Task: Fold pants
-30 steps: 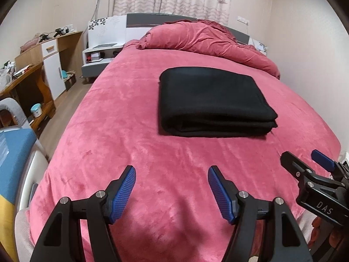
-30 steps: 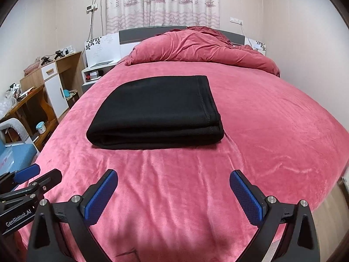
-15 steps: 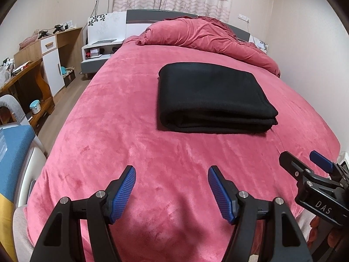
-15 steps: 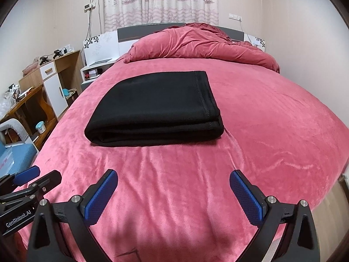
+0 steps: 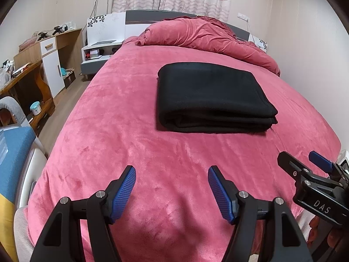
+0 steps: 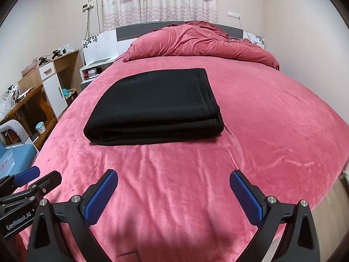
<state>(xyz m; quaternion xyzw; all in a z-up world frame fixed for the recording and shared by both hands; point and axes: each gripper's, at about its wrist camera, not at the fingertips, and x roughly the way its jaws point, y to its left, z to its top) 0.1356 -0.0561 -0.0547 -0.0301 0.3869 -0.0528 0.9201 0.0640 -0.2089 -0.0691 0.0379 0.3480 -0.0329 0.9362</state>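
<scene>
one folded black pants [image 5: 209, 96] bundle lies on one pink bed [image 5: 122, 131]; two grippers, left gripper [image 5: 172, 191] and right gripper [image 6: 173, 193], both spread and empty, have edged slightly closer.

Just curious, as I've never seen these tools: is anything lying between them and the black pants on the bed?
Nothing visible. Only bare pink bedspread lies between the folded black pants and the open left hand-held gripper and right hand-held gripper.
</scene>
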